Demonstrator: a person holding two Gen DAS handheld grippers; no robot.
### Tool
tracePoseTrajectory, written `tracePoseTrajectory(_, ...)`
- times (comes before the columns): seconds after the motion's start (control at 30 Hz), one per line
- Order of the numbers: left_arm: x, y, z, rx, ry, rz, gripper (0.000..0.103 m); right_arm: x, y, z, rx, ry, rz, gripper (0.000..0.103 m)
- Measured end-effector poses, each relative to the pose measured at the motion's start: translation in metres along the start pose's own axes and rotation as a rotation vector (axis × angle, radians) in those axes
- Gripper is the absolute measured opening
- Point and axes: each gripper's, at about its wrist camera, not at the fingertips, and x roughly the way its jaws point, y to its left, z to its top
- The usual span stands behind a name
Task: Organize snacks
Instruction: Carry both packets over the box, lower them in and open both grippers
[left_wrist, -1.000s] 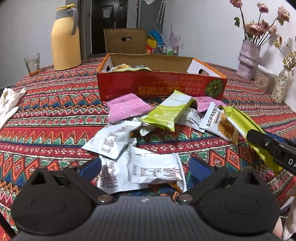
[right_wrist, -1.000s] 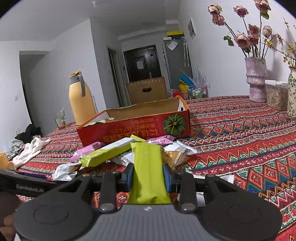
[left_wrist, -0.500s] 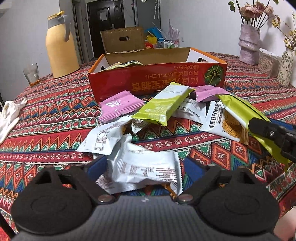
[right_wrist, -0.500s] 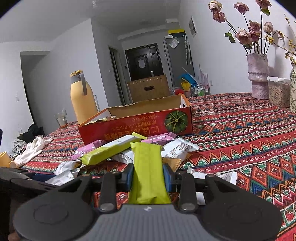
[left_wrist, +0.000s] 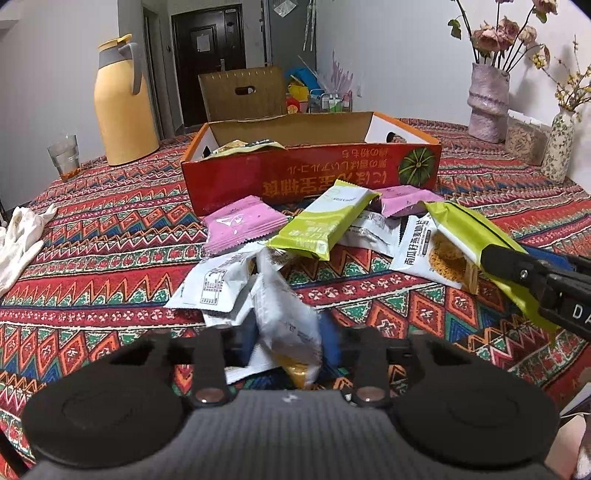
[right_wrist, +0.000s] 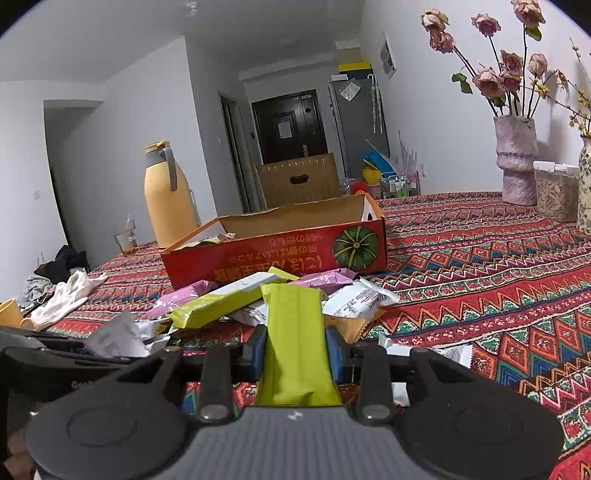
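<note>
My left gripper is shut on a white snack packet and holds it just above the tablecloth. My right gripper is shut on a lime green snack bar; that bar also shows at the right of the left wrist view. Several loose snacks lie between the grippers and the red cardboard box: a pink packet, another green bar, white packets. The box holds a few snacks at its left end.
A yellow thermos jug and a glass stand at the back left. A white cloth lies at the left edge. Vases with flowers stand at the back right. A patterned tablecloth covers the table.
My left gripper has closed on the white packet, crumpled it upright and lifted it slightly. My right gripper keeps hold of the green bar and has barely moved.
</note>
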Motion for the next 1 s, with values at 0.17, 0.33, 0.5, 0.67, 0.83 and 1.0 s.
tracePoseTrajectory(0.17, -0.008, 0.004, 0.001, -0.016, -0.020, -0.017, 0.024, -0.005, 0.003, 0.002, -0.006, -0.009, -0.010, 0.032)
tracePoseTrajectory(0.33, -0.021, 0.008, 0.005, -0.025, -0.064, -0.027, 0.024, -0.011, 0.006, 0.005, -0.019, -0.026, -0.021, 0.033)
tracePoseTrajectory(0.5, -0.030, 0.011, 0.016, -0.030, -0.108, -0.031, 0.024, -0.014, 0.009, 0.012, -0.032, -0.054, -0.035, 0.033)
tracePoseTrajectory(0.67, -0.034, 0.014, 0.035, -0.043, -0.149, -0.039, 0.024, -0.011, 0.012, 0.023, -0.047, -0.082, -0.048, 0.033)
tracePoseTrajectory(0.83, -0.032, 0.016, 0.061, -0.052, -0.193, -0.033, 0.024, -0.003, 0.014, 0.041, -0.065, -0.111, -0.056, 0.033)
tracePoseTrajectory(1.0, -0.023, 0.021, 0.092, -0.069, -0.218, -0.027, 0.024, 0.011, 0.016, 0.066, -0.082, -0.141, -0.060, 0.033)
